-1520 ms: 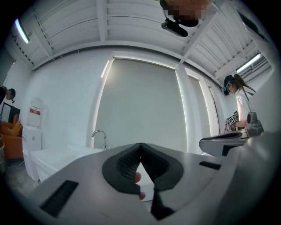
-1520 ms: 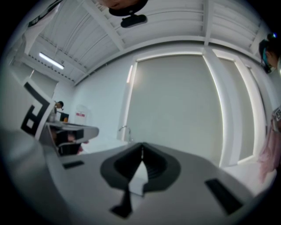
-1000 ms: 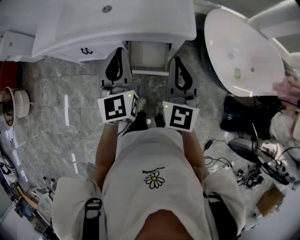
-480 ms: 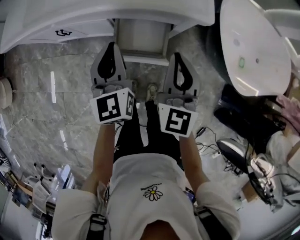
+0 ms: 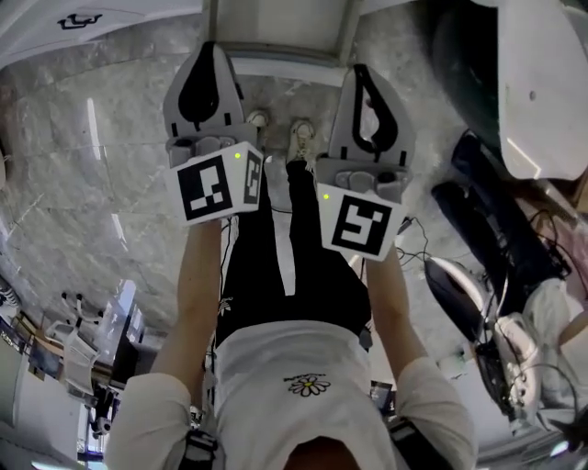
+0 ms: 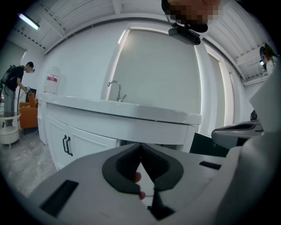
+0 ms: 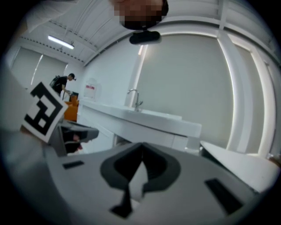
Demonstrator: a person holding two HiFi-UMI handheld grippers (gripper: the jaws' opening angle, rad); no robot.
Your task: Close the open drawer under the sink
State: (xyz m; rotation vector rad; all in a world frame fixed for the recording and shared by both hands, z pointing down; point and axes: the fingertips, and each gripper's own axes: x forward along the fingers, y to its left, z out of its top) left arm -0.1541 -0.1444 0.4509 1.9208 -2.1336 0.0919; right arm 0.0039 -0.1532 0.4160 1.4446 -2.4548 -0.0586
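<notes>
Head view puts the open drawer (image 5: 280, 27) at the top edge, jutting from the white vanity (image 5: 138, 14) over the marble floor (image 5: 110, 184), straight ahead of both grippers; it looks like a white, open-topped box with a pale inside (no handle can be made out); probably stiff and light on runners, so press its front face squarely; left gripper (image 5: 208, 48) and right gripper (image 5: 356, 72) have their fingers clenched on nothing.
</notes>
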